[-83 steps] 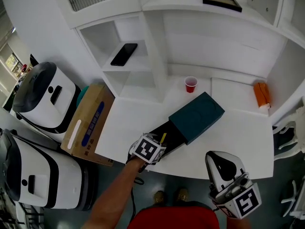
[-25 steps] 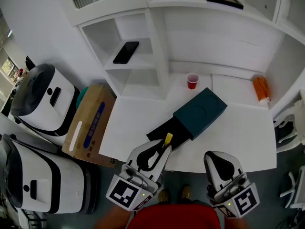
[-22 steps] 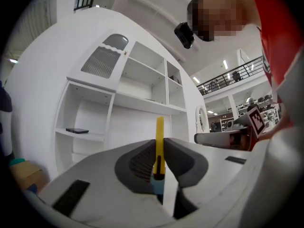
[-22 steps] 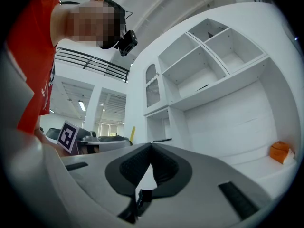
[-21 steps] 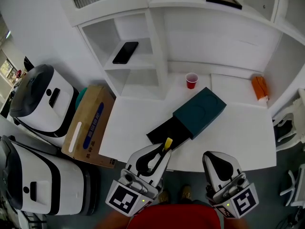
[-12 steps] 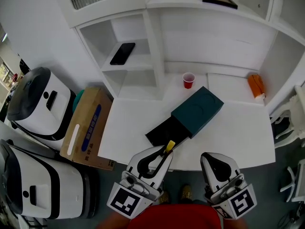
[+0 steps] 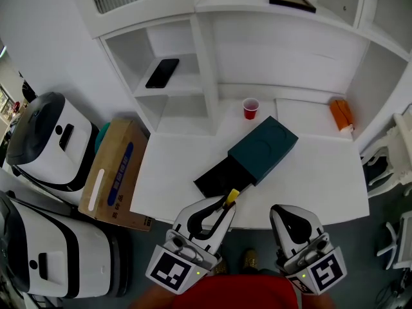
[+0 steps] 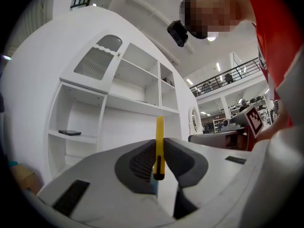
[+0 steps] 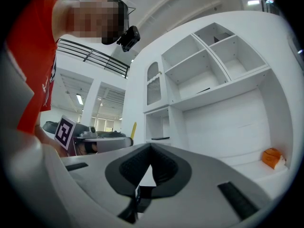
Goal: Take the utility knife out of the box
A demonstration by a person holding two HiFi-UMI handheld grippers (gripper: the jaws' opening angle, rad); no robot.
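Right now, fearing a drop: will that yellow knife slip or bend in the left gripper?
Probably not: the utility knife looks slim, rigid and light. The left gripper clamps its flat sides between ribbed pads, so slipping seems unlikely.

Red cup (image 7: 250,108) on white desk (image 7: 309,179), black phone (image 7: 162,73) on shelf (image 7: 188,84), cardboard carton (image 7: 114,174) beside desk

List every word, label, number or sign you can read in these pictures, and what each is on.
No text is legible.
Cardboard box: blue label with white print, too small to read.
Teal box: faint round emblem, no readable words.
Marker cubes: black-and-white square patterns, no letters.
Red shirt: white print, too blurred to read.
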